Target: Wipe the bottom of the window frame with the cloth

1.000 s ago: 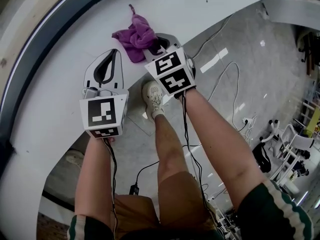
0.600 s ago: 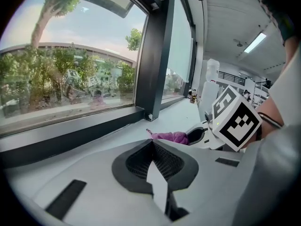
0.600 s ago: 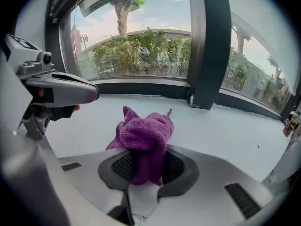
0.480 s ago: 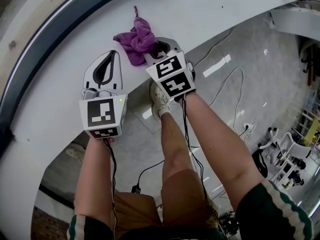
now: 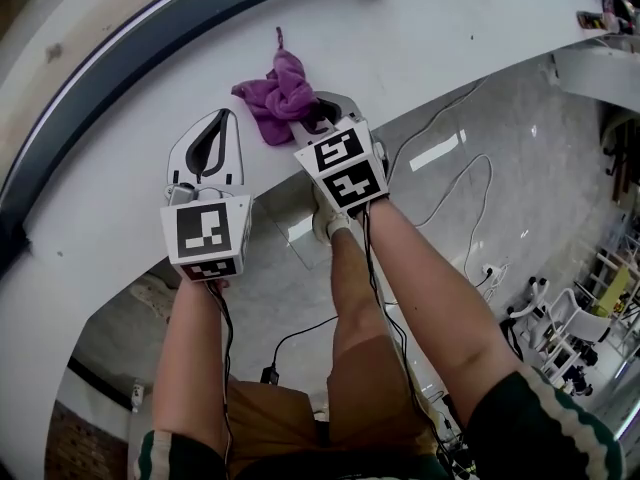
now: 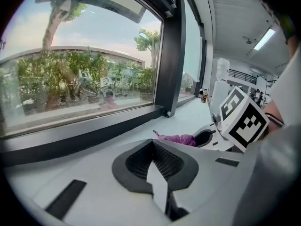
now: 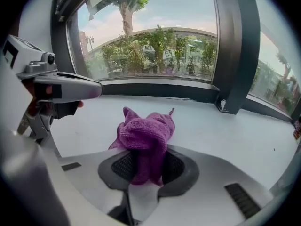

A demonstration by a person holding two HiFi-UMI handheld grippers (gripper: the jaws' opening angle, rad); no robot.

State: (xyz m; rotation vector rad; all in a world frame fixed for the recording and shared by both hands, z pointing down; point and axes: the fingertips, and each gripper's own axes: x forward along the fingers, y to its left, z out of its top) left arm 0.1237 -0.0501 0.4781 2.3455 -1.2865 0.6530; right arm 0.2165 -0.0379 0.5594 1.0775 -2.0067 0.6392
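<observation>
Head view, one purple cloth (image 5: 280,93) clenched in right claw (image 5: 306,118), left claw (image 5: 222,120) closed, empty

A broad white sill (image 5: 440,28) runs below a dark window frame (image 6: 170,51); daylight comes through the glass, with green trees (image 7: 160,51) outside. Nearer, on the right, lies a glossy grey floor (image 5: 530,148). A strip light (image 6: 264,39) glows on the white ceiling.
</observation>
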